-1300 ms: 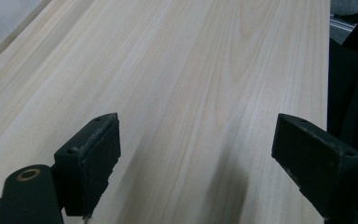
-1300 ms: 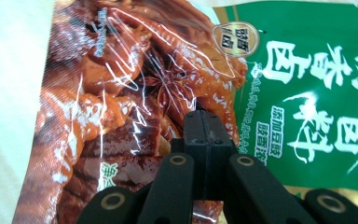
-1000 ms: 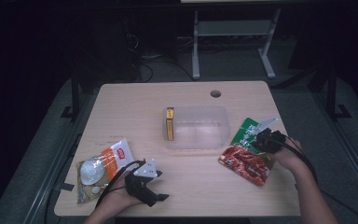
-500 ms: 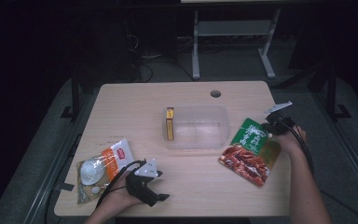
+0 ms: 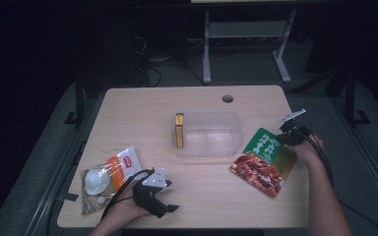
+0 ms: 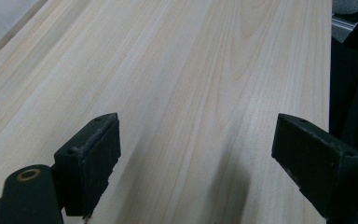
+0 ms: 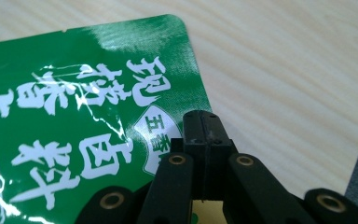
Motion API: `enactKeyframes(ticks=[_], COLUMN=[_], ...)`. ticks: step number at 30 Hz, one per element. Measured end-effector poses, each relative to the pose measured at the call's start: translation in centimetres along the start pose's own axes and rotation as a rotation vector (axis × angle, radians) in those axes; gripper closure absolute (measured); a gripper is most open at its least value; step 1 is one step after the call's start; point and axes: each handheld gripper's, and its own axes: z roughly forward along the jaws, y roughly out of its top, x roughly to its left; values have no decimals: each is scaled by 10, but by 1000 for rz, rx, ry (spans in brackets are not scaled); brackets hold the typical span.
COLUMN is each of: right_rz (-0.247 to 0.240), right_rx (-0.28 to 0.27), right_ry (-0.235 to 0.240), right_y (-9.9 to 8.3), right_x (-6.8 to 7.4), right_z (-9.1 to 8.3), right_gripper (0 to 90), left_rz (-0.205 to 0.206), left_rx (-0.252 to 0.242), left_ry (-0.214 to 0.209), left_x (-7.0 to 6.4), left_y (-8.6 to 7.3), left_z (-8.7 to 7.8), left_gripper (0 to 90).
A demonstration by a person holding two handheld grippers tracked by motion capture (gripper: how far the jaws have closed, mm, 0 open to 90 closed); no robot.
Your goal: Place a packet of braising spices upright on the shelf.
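From the high view, a light wooden table stands in a dark room. At about 4 o'clock from the table's middle lies a green and red snack pouch, flat and slanted. The right gripper meets the pouch's green upper edge at the table's 3 o'clock side, the person's right hand behind it. In the middle sits a clear plastic container, with a yellow box standing upright against its 9 o'clock wall. At 7 o'clock lies a white and orange food packet. Just beside it, toward 6 o'clock, the left gripper rests near the table's front edge. In the left gripper view, the two black jaws stand wide apart over bare wood grain, released, with nothing between them. In the right gripper view, the jaws are pressed together, clenched on the edge of the green pouch, which carries white lettering and spreads toward 9 o'clock, with bare table toward 2 o'clock.
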Motion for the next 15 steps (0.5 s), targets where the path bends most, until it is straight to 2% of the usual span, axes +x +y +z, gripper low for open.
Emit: enactKeyframes(ticks=[4, 10, 15], right_rz=[-15, -31, -75], right_rx=[19, 42, 60], right_ry=[20, 26, 44], right_y=[-4, -12, -22], right_x=[3, 11, 28], right_z=[-5, -13, -23], right_gripper=[900, 900, 900], left_rz=[2, 6, 7], left_rx=[1, 2, -5], left_ry=[0, 3, 7], left_x=[0, -1, -1], left_y=[0, 1, 0], left_z=[0, -2, -2], left_gripper=[149, 149, 149])
